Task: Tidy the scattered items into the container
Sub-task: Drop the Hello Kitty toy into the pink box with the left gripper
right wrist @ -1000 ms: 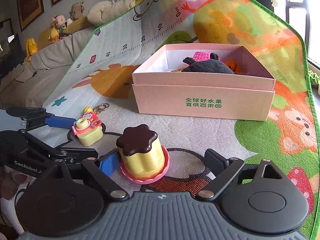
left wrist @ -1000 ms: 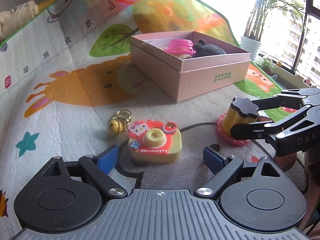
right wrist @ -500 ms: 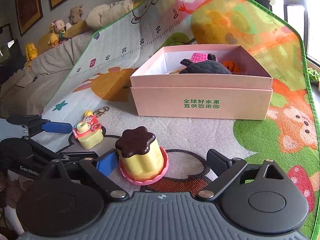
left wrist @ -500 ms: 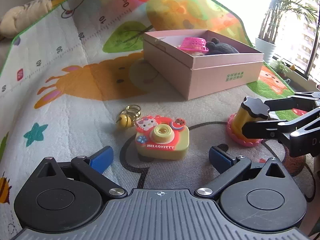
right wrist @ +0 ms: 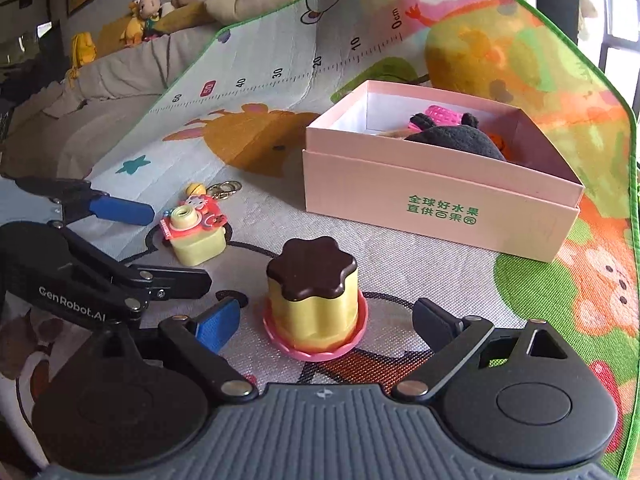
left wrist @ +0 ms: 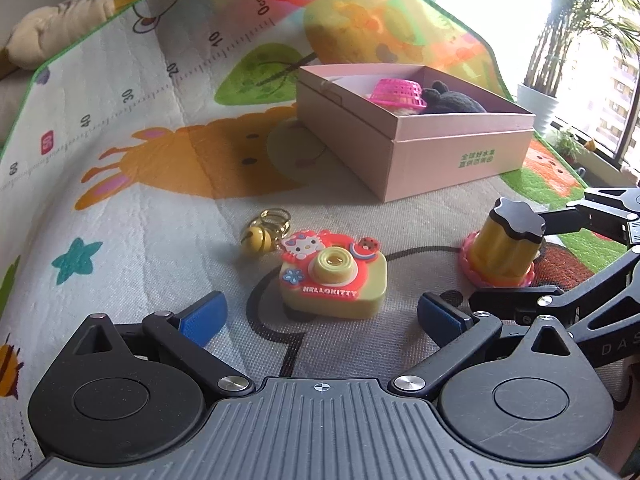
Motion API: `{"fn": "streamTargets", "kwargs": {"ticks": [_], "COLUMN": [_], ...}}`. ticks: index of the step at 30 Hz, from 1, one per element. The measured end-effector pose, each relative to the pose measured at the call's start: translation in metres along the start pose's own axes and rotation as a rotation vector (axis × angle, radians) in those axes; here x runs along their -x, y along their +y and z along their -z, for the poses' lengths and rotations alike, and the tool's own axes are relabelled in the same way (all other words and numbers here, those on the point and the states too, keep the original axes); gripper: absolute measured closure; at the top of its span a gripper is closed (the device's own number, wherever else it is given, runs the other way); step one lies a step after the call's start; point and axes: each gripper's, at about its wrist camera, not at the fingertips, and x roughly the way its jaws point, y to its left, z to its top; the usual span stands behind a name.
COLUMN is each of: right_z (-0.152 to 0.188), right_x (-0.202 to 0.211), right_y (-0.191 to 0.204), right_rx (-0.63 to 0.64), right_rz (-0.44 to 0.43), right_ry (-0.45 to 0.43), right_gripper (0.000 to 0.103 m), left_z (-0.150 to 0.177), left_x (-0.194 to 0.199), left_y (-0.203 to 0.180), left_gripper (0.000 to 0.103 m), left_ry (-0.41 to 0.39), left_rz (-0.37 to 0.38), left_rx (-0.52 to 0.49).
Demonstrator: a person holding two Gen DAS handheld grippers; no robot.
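Toy camera [left wrist: 334, 280] left of pudding toy [left wrist: 502, 250]; box [left wrist: 416, 136] behind.

mat between toys and pink box [right wrist: 432, 184]: bare, passable | box top: open, but black plush [right wrist: 456, 140] and pink basket [left wrist: 398, 92] filled its far part | pudding toy [right wrist: 316, 300] near camera toy [left wrist: 334, 280]; gap between them perhaps too narrow for both hand-held grippers

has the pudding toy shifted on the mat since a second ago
No. In the right wrist view the pudding toy sits on the same black curve printed on the mat.
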Motion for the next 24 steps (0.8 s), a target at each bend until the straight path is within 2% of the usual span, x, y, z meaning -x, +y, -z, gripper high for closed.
{"fn": "streamTargets", "kwargs": {"ticks": [1,3,5,15,19,22,24], "right_z": [0.001,0.002,0.003,0.003,0.009,0.017,0.02], "right_x": [0.001,0.005,0.007,0.01,0.02,0.03,0.038], "right_y": [0.001,0.002,0.003,-0.004,-0.006,-0.009,-0.012], "right_rx": [0.008,0.022,0.021,-0.024,-0.021,-0.02,-0.025], "right_rz": [-0.01,-0.013,-0.007,0.023,0.038,0.054,0.066], "right_ry": [-0.008,-0.025,-0.037,-0.046,-0.038,-0.033,-0.037], "right_gripper": [0.02,0.038,0.047,0.047,0.047,0.047,0.047], "left_z": [0.0,0.0,0.0,-0.002,-0.01,-0.014,-0.015], "left_x": [0.0,0.0,0.0,0.004,0.005,-0.002,-0.004], "left_y": [-0.001,-0.001,-0.001,-0.001,-0.008,-0.014,-0.014], "left_gripper": [0.0,0.0,0.0,0.0,0.002,0.04,0.041], "left_ry": [0.0,0.0,-0.001,-0.026,-0.054,-0.035,-0.032], "left_rz": [-0.003,-0.003,-0.003,-0.017,0.012,0.003,0.007], "left_rx": [-0.002,-0.001,0.0,0.011,-0.003,-0.016,-0.003]}}
